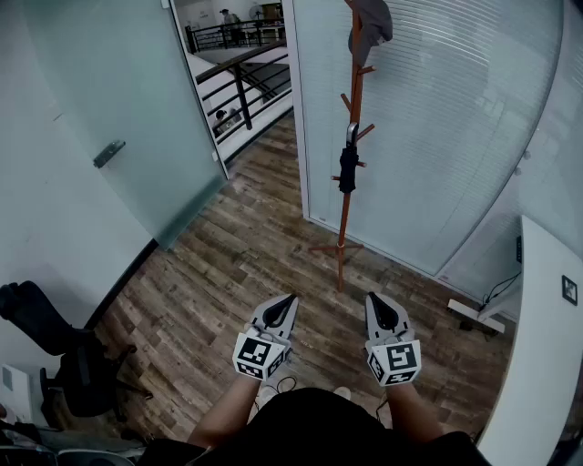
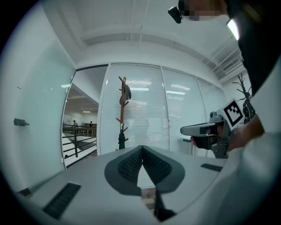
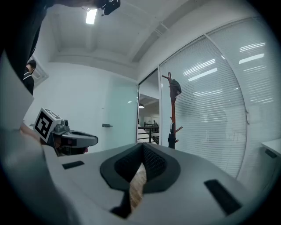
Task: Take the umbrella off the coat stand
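An orange-brown wooden coat stand (image 1: 343, 214) rises from the wood floor against the glass wall with blinds. A black folded umbrella (image 1: 348, 169) hangs by its strap from a peg halfway up, and a grey hat (image 1: 372, 20) sits on top. My left gripper (image 1: 290, 298) and right gripper (image 1: 375, 298) are side by side, level, short of the stand's base, both shut and empty. The left gripper view shows the stand (image 2: 122, 112) and umbrella (image 2: 121, 140) far beyond its shut tips (image 2: 142, 147). In the right gripper view the umbrella (image 3: 171, 140) hangs well past its tips (image 3: 142, 145).
A frosted glass door with a handle (image 1: 109, 153) stands open at the left, with a railing (image 1: 239, 86) beyond the doorway. A black office chair (image 1: 55, 350) is at the lower left. A white desk (image 1: 542, 355) runs along the right edge.
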### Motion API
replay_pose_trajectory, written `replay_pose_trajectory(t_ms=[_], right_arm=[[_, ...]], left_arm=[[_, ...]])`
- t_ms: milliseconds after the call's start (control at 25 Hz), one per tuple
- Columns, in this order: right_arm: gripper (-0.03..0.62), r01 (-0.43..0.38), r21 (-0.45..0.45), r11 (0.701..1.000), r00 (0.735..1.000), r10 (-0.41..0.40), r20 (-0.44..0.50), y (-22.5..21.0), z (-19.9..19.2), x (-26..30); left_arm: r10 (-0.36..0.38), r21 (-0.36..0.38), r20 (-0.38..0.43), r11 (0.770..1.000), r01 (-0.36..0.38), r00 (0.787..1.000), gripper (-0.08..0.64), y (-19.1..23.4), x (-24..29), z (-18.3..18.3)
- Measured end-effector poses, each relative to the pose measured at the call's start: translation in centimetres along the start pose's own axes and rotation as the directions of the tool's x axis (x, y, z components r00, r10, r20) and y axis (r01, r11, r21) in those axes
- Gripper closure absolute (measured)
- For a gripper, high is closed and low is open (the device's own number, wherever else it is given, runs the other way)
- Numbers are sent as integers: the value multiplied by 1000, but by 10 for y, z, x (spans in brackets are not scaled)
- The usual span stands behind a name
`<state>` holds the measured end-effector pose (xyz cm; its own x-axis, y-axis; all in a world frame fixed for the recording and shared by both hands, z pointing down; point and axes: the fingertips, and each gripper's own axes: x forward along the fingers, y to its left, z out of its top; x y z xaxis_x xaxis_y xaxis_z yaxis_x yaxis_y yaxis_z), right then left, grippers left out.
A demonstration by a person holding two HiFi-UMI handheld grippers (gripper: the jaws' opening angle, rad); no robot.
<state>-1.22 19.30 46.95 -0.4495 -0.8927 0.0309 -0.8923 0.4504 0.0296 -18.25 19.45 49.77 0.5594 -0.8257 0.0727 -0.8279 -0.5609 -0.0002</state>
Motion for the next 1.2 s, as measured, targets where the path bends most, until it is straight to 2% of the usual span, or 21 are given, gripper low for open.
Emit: replay_pose_trajectory(t_ms=[200,480,800,960,1200], right_arm=[[589,-2,9,1000,1000,2,-1,-8,-4,1],[588,-32,48,998,999,31,16,-16,-6,-14],[588,-75,26,997,997,75,-8,-55,-13,-31],[587,-64,62,996,998,66,-23,-74,-26,-31],[586,-56,80,995,997,60,-48,-87,-43,-21]], left_arm=[[-8,8,5,1000,8,1000,546,1,3,6],[-31,-14,-25,999,31,999,546,-22,11,-4],[-18,-8,-49,1000,18,999,546,-59,46,-13],[-25,-9,-66,1000,25,998,546,-71,57,-16],[-18,-12,-86,1000,17,996,546,-60,72,-23]])
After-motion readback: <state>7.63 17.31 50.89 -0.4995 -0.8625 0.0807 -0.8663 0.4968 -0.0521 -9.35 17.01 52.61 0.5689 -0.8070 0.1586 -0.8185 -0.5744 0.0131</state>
